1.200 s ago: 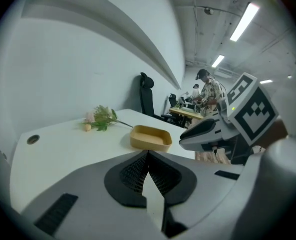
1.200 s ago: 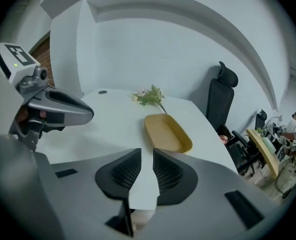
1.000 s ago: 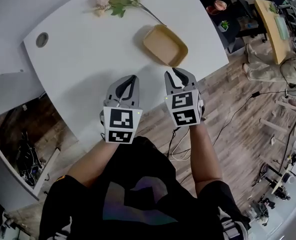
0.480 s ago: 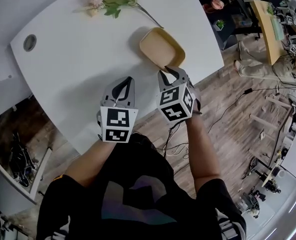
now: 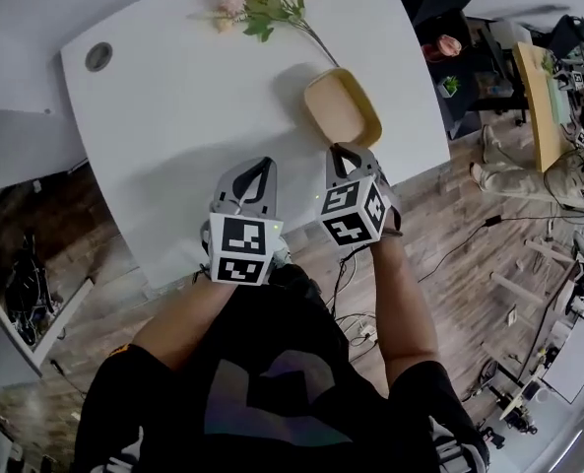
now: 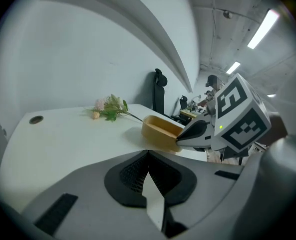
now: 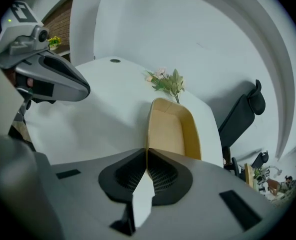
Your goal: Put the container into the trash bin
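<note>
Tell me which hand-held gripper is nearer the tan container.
Right. The right hand-held gripper is at the near end of the container, jaws closed on its rim. The left hand-held gripper, shut and empty, sits apart to the container's left over the table.

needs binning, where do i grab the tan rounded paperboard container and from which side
Pinch the tan rounded paperboard container by its thin upright wall at the near end, coming from the white table's front edge. The open top leaves that rim free, and the right tool, nearest it, looks shut on it.
</note>
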